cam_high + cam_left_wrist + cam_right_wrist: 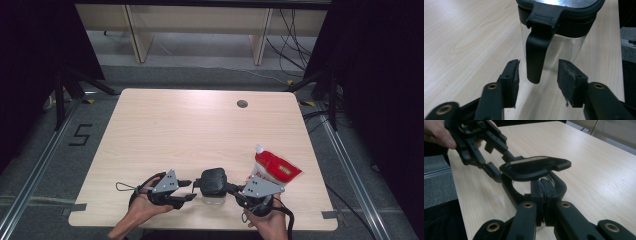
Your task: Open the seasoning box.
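- Nearest the lens, our left gripper (537, 75) stands half open, its pads either side of the black handle (535, 57), not touching it.
- We see the glass jar (213, 184) at the lower centre of the table (175, 130).
- Our right gripper (543, 195) is clamped on the jar's rim under its lid (535, 167).
- Lower right, we see a red pouch (275, 167).

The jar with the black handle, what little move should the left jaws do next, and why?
Probably ease the left gripper forward and close on the handle. Its jaws stand open on either side of the handle's tip without touching it, while the right gripper is shut on the glass jar's rim, steadying it.
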Tool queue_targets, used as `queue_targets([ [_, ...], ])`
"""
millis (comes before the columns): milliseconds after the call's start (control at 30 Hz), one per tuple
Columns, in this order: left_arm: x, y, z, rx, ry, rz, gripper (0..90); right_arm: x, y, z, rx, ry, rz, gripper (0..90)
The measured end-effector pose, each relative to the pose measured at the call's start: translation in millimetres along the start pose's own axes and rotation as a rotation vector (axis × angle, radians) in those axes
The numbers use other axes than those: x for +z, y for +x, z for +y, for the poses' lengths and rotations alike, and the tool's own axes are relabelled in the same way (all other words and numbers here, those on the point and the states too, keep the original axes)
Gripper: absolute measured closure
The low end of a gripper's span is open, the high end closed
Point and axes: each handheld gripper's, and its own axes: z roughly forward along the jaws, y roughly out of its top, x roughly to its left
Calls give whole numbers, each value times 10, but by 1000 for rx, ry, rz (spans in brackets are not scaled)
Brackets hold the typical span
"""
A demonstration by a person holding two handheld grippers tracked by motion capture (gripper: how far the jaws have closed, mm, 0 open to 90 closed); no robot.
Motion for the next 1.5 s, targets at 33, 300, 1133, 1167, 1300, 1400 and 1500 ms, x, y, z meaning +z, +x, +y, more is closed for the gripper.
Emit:
queue_targets([
  [33, 16, -2, -3, -7, -11, -1, 549, 5, 0, 9, -4, -8, 4, 896],
  [300, 68, 57, -19, -2, -32, -11, 678, 27, 8, 83, -14, -19, 10, 896],
  [1133, 74, -47, 22, 13, -2, 55, 743, 154, 119, 383, -34, -69, 49, 897],
  [1167, 73, -50, 28, 12, 3, 53, 743, 179, 136, 411, -41, -77, 56, 897],
  [1300, 78, -94, 36, 4, 0, 63, 743, 248, 195, 489, -52, -87, 60, 898],
  [1400, 70, -97, 44, 8, 18, 69, 743, 269, 209, 517, -66, -83, 70, 897],
  [1500, 72, -101, 45, 7, 19, 72, 743, 307, 243, 547, -49, -92, 78, 897],
])
